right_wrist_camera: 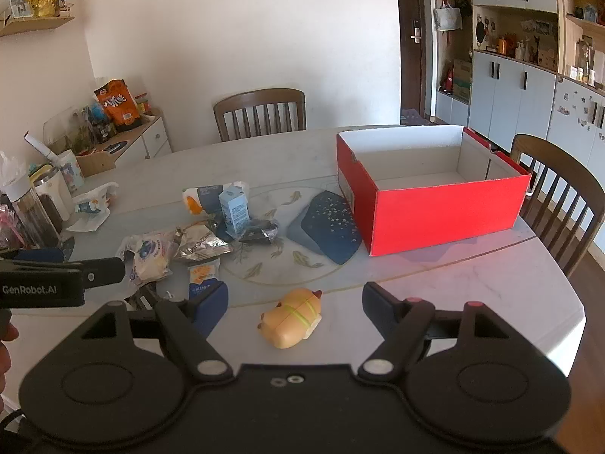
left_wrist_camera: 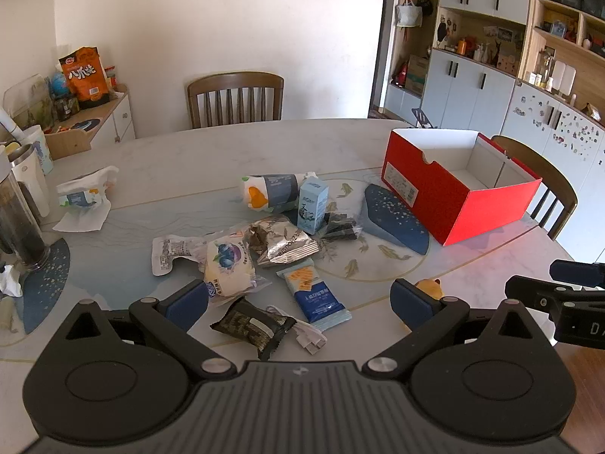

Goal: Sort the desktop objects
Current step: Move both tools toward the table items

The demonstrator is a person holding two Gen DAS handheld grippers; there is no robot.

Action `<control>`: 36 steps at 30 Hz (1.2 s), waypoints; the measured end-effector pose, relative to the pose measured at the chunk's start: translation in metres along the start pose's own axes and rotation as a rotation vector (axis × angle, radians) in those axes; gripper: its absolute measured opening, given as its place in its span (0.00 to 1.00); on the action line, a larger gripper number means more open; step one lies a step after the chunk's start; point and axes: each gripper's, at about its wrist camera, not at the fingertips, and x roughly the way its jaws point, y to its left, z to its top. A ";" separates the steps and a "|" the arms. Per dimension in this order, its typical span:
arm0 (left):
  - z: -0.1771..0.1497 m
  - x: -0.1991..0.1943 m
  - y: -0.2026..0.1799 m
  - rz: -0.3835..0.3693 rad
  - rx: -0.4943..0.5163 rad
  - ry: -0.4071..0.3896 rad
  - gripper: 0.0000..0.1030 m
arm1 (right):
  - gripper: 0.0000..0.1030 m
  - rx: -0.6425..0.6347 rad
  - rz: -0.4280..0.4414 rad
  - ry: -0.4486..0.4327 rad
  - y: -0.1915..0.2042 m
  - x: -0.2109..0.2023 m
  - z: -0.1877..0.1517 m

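1. Snack packets heaped on pale marble-look oval table (left_wrist_camera: 211, 151), left of open red cardboard box with white inside (left_wrist_camera: 459, 193), well apart from it.
2. Left gripper (left_wrist_camera: 298, 299) hovering above near edge of heap, black jaws with blue pads spread wide, gripping nothing.
3. Between those jaws on the table: dark green-black foil packet (left_wrist_camera: 251, 325), blue-and-white wrapped bar with orange top (left_wrist_camera: 315, 295), crumpled white wrapper scrap (left_wrist_camera: 308, 335).
4. Further toward the box: round pale bun in blueberry-print wrapper (left_wrist_camera: 227, 265), silver crinkled foil bag (left_wrist_camera: 281, 244), small light-blue carton standing upright (left_wrist_camera: 312, 208), grey-and-white wrapped roll with orange print (left_wrist_camera: 270, 191) lying on its side.
5. Dark-blue speckled wedge-shaped mat (left_wrist_camera: 395, 219) touching the box's near-left corner.
6. Right gripper (right_wrist_camera: 295, 302) poised in front of the box, jaws fully apart, empty.
7. Yellow-orange animal-shaped plastic toy (right_wrist_camera: 293, 317) lying on the table between the right jaws, untouched, well short of the box.
8. Box upright, interior bare as far as visible.
9. Wooden slat-back chair (left_wrist_camera: 235, 99) behind the table, left of the box.
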 end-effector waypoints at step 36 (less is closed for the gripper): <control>-0.002 0.023 0.026 -0.017 0.011 0.021 1.00 | 0.75 -0.060 -0.006 0.025 0.018 0.021 0.004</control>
